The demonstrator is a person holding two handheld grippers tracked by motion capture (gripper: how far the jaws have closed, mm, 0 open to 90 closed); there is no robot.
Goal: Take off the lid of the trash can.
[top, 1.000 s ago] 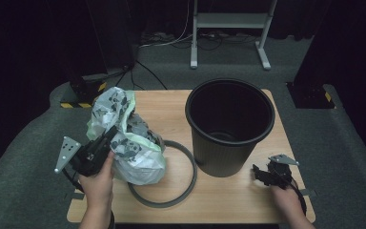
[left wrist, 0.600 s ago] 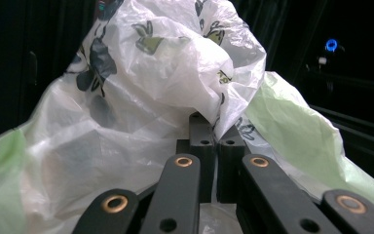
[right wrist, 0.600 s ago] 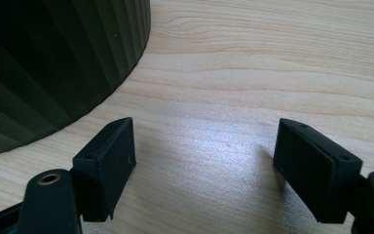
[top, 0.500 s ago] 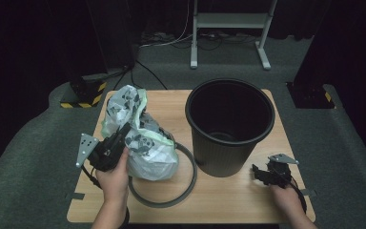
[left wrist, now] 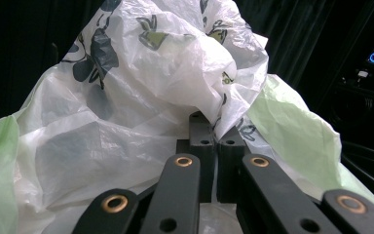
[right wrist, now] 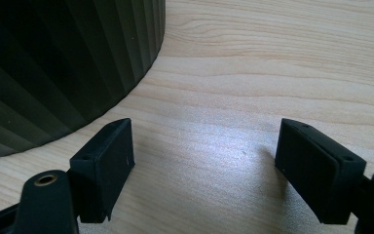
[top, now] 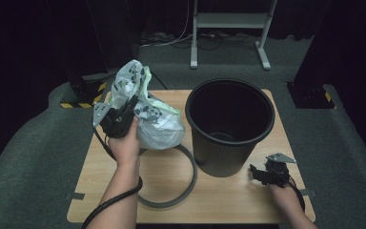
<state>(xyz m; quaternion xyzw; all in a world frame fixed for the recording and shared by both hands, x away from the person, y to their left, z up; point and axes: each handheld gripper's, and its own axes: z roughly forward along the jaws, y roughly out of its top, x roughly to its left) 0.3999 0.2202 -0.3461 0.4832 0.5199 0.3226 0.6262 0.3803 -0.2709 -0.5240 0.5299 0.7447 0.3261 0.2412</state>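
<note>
A crumpled white and pale green plastic bag point(top: 147, 114) with dark printed figures is lifted over the table's left side. My left gripper point(top: 126, 109) is shut on a fold of the bag point(left wrist: 175, 92); its two jaws meet with the thin film pinched between them point(left wrist: 217, 139). A tall black ribbed bin point(top: 228, 124) stands open-topped right of the bag. My right gripper point(top: 262, 174) rests low on the table by the bin's base, jaws wide apart point(right wrist: 204, 156) over bare wood, nothing between them. The bin's wall point(right wrist: 63, 63) is at its left.
A grey ring point(top: 181, 183) lies flat on the wooden table point(top: 219, 200) in front of the bag, partly under my left forearm. A cable trails from the left gripper. Dark floor mats surround the table; a metal stand point(top: 228, 33) is behind.
My left hand has carried the bag to the right and up, toward the bin. The right gripper has stayed in place by the bin.
</note>
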